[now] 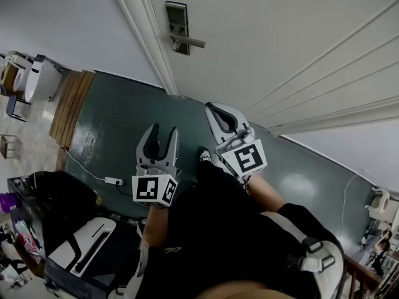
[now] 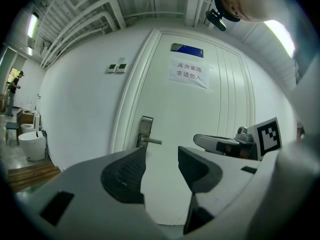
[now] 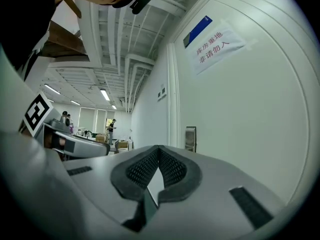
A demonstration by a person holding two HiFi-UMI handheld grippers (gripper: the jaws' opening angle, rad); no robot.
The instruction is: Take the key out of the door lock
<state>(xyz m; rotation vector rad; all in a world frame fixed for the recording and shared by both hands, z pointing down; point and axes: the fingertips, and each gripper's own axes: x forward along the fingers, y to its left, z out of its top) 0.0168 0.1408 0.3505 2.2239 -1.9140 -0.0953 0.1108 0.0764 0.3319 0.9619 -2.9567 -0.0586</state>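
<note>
The white door (image 1: pixel 280 42) carries a metal lock plate (image 1: pixel 177 28) with a lever handle (image 1: pixel 190 42); no key can be made out on it. My left gripper (image 1: pixel 163 131) hangs open and empty well short of the door, with the lock plate (image 2: pixel 144 132) just left of its jaws. My right gripper (image 1: pixel 212 108) is shut with nothing between its pads, closer to the door and right of the lock. In the right gripper view the pads (image 3: pixel 150 166) meet and the lock plate (image 3: pixel 190 139) lies beyond them to the right.
A paper sign (image 2: pixel 188 73) is taped to the door. Left of the frame are a wooden platform (image 1: pixel 70 104) and white fixtures (image 1: pixel 37 76). A power strip (image 1: pixel 113 181) lies on the green floor (image 1: pixel 118 123). A black-and-white chair (image 1: pixel 87 242) stands behind me.
</note>
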